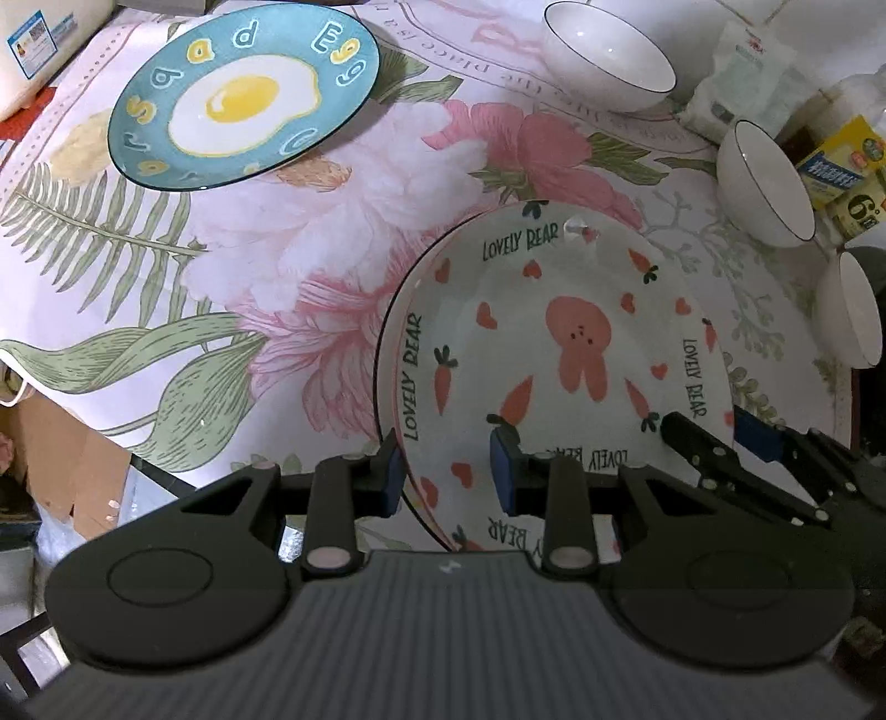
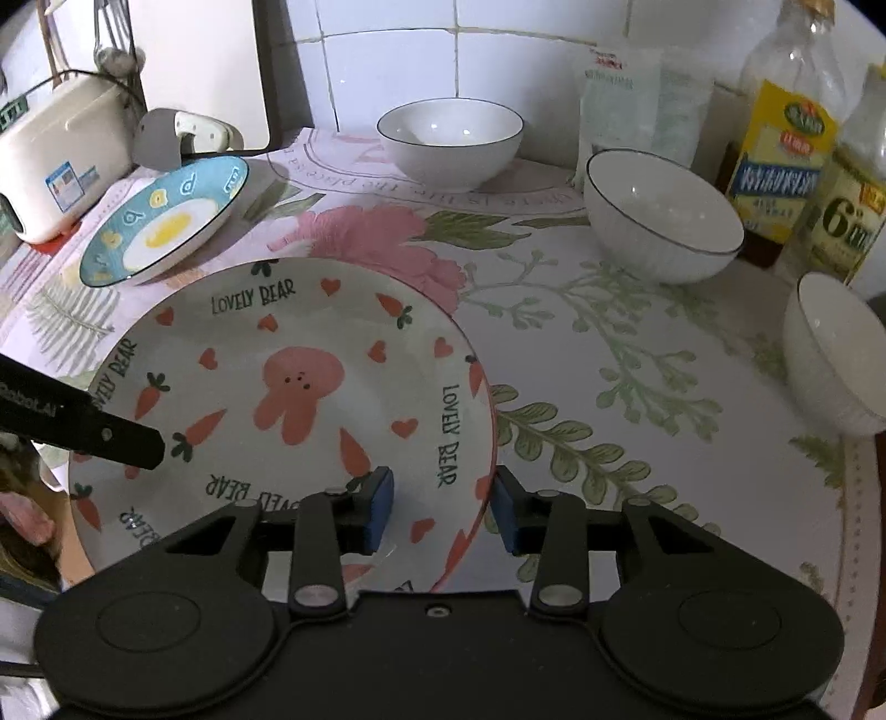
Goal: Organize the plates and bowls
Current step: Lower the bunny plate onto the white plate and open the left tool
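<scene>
A white "Lovely Bear" plate [image 1: 554,354] [image 2: 293,387] with a pink rabbit lies near the table's front edge. My left gripper [image 1: 446,471] is open, its fingers astride the plate's left rim. My right gripper [image 2: 443,512] is open, its fingers astride the plate's right rim. A blue fried-egg plate [image 1: 243,94] [image 2: 166,219] lies at the far left. Three white bowls stand at the right: a far one [image 1: 606,52] [image 2: 449,138], a middle one [image 1: 767,183] [image 2: 662,216] and a near one [image 1: 850,307] [image 2: 836,354].
A floral tablecloth [image 1: 310,232] [image 2: 609,354] covers the table. Oil bottles [image 2: 786,127], a yellow box [image 1: 847,166] and a white packet [image 2: 637,94] stand at the back right by the tiled wall. A white appliance [image 2: 55,155] stands at the back left. A cardboard box [image 1: 61,448] lies below the table's edge.
</scene>
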Available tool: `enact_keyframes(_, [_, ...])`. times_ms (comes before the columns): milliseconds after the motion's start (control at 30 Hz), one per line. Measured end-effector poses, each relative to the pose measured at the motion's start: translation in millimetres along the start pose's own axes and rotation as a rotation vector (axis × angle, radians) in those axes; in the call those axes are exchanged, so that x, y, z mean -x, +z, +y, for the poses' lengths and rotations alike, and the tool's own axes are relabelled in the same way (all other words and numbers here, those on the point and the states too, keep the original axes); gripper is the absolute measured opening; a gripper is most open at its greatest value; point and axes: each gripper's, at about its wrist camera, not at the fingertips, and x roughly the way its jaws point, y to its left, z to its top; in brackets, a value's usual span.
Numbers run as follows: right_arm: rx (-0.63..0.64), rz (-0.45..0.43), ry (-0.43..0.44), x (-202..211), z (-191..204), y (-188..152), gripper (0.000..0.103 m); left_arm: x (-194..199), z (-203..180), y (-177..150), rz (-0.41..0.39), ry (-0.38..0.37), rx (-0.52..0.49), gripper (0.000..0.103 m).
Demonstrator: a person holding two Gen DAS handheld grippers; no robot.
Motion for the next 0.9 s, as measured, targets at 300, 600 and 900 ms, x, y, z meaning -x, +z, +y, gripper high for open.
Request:
enact_keyframes(300, [0.025, -0.032, -0.012, 16, 3, -4, 0.044, 13, -22, -4, 0.005, 0.171, -0.137, 0.029])
enact_keyframes(600, [-0.048, -0.043, 0.138, 64, 1, 1, 0.044, 67, -25, -17, -0.021, 0.110, -0.136, 0.031])
enact_keyframes(900, [-0.039, -0.029, 0.182, 118, 27, 8, 0.058, 119, -4, -29, 0.008, 0.071, -0.214, 0.041])
